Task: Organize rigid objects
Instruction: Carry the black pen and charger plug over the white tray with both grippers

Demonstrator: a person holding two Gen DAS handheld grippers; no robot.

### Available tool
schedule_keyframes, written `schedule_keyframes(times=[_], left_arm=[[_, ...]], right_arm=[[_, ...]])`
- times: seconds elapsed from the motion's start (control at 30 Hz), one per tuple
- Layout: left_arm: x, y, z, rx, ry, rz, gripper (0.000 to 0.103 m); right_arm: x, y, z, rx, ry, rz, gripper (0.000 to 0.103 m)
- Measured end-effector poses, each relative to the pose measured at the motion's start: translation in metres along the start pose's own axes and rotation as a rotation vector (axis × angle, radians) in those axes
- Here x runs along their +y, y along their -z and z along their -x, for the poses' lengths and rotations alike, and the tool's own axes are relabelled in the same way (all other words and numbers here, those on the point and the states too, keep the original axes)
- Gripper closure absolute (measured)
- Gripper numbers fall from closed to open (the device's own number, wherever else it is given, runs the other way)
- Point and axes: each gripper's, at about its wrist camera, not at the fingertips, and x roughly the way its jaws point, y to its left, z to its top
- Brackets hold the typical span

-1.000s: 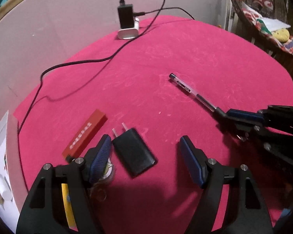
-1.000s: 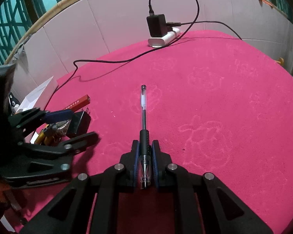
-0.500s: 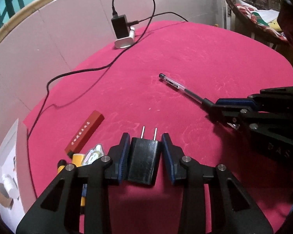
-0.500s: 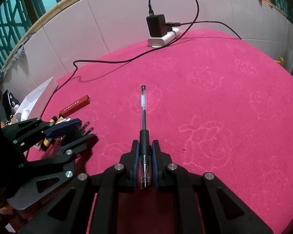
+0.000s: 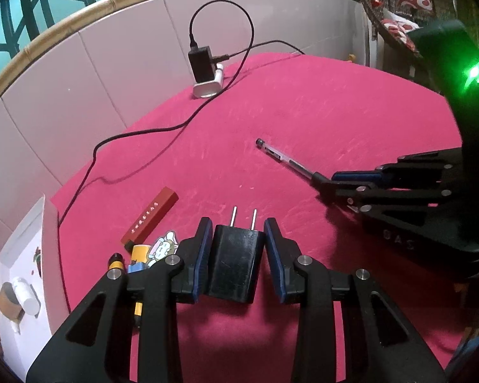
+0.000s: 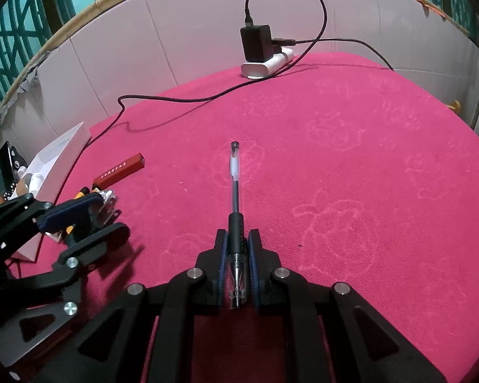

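My left gripper (image 5: 236, 239) is shut on a black plug adapter (image 5: 234, 263), prongs pointing forward, held above the pink tablecloth (image 5: 303, 121). My right gripper (image 6: 238, 242) is shut on a clear pen (image 6: 234, 185) at its black grip end, the pen pointing away. In the left wrist view the right gripper (image 5: 332, 182) holds the pen (image 5: 282, 156) at the right. In the right wrist view the left gripper (image 6: 102, 214) is at the left. A red stick-shaped box (image 5: 150, 218) lies on the cloth beside small yellow and blue items (image 5: 137, 257).
A white power strip (image 5: 207, 86) with a black charger and a black cable (image 5: 137, 134) sits at the back by the tiled wall. A white box (image 5: 22, 271) of small items stands at the cloth's left edge. Clutter lies beyond the right edge.
My left gripper closed on the black plug adapter and lifted it off the cloth. My right gripper stays shut on the pen and has hardly moved.
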Motion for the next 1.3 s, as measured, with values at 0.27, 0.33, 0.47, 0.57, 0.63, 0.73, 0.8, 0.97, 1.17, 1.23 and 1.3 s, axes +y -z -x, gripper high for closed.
schedule_keyframes(times=[0.27,0.33,0.47,0.57,0.63,0.73,0.8,0.97,1.17,1.23,1.3], left_arm=[[0.001,0.003,0.014,-0.021,0.002,0.005,0.07],[0.002,0.004,0.017,-0.027,0.004,0.009,0.07],[0.003,0.004,0.023,-0.041,0.006,0.018,0.07],[0.005,0.005,0.029,-0.052,0.008,0.026,0.07],[0.007,0.005,0.033,-0.061,0.01,0.031,0.07],[0.009,0.006,0.041,-0.075,0.011,0.04,0.07],[0.012,0.006,0.046,-0.087,0.011,0.047,0.07],[0.021,0.006,0.055,-0.108,0.007,0.068,0.07],[0.032,0.011,0.063,-0.12,-0.002,0.092,0.07],[0.036,0.013,0.064,-0.119,-0.003,0.1,0.07],[0.038,0.013,0.064,-0.121,-0.003,0.11,0.07]], right_arm=[[0.003,0.003,0.01,-0.054,0.053,0.016,0.092],[0.006,0.002,0.013,-0.06,0.048,0.018,0.092],[0.014,-0.004,0.025,-0.092,0.041,0.033,0.092],[0.019,-0.009,0.036,-0.119,0.036,0.042,0.092],[0.024,-0.012,0.044,-0.139,0.034,0.051,0.092],[0.03,-0.017,0.053,-0.161,0.034,0.063,0.092],[0.036,-0.019,0.06,-0.177,0.032,0.073,0.092],[0.049,-0.023,0.07,-0.201,0.032,0.096,0.092],[0.055,-0.023,0.071,-0.204,0.033,0.101,0.093],[0.058,-0.022,0.071,-0.202,0.032,0.104,0.093],[0.059,-0.023,0.072,-0.205,0.032,0.107,0.093]])
